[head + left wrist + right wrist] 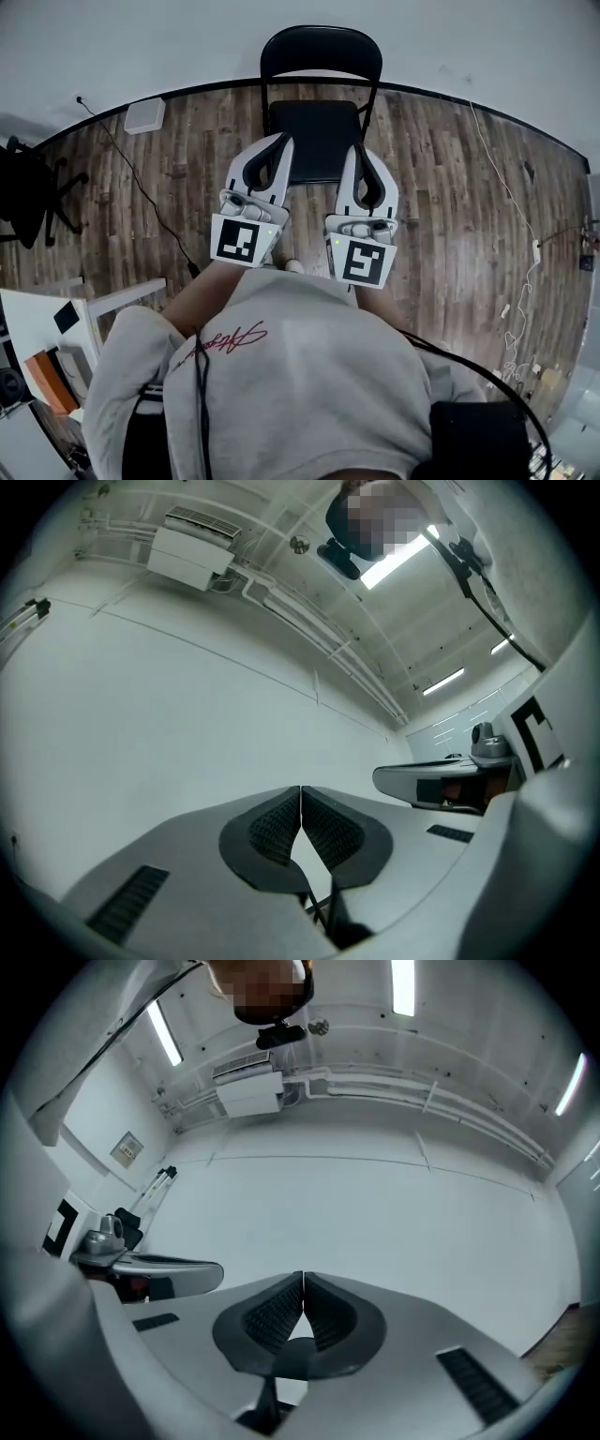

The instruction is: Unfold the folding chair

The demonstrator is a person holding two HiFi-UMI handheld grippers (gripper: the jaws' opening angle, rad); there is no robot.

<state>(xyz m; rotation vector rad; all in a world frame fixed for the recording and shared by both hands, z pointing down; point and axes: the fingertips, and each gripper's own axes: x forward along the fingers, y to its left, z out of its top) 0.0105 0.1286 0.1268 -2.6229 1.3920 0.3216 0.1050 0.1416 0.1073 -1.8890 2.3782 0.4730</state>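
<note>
Chair [321,103], black, folding kind, already opened out on the wooden floor [431,187]: seat level, curved backrest toward the white wall [469,47], apparently just in front of the dark skirting edge. One of it only.

On either side of the chair, open bare boards. Room behind it hard to judge.

Nearer the person than the chair, two tools held up side by side. Left tool [283,141] over the seat's left front corner in the head view, right tool [359,148] over the right front corner; touching or not, impossible to tell. Both closed tight: ribbed pads [272,827] of the left pressed together with nothing between, pads [272,1316] of the right likewise, plain wall ahead of each. Two marker cubes, one on the left tool [246,239] and one on the right [364,262], black squares only, no lettering.

Left of the chair by the wall, one flat white box [143,115]; from there one black cable [141,192] across the boards. Further left, one black office chair [28,192]. Well to the chair's right, one thin white cable [511,202].

Red script [225,342] on the grey sweatshirt, not readable. Small wall sign [127,1150] in the right gripper view, too small to read. One wall air-conditioner [248,1091] up by the ceiling.
</note>
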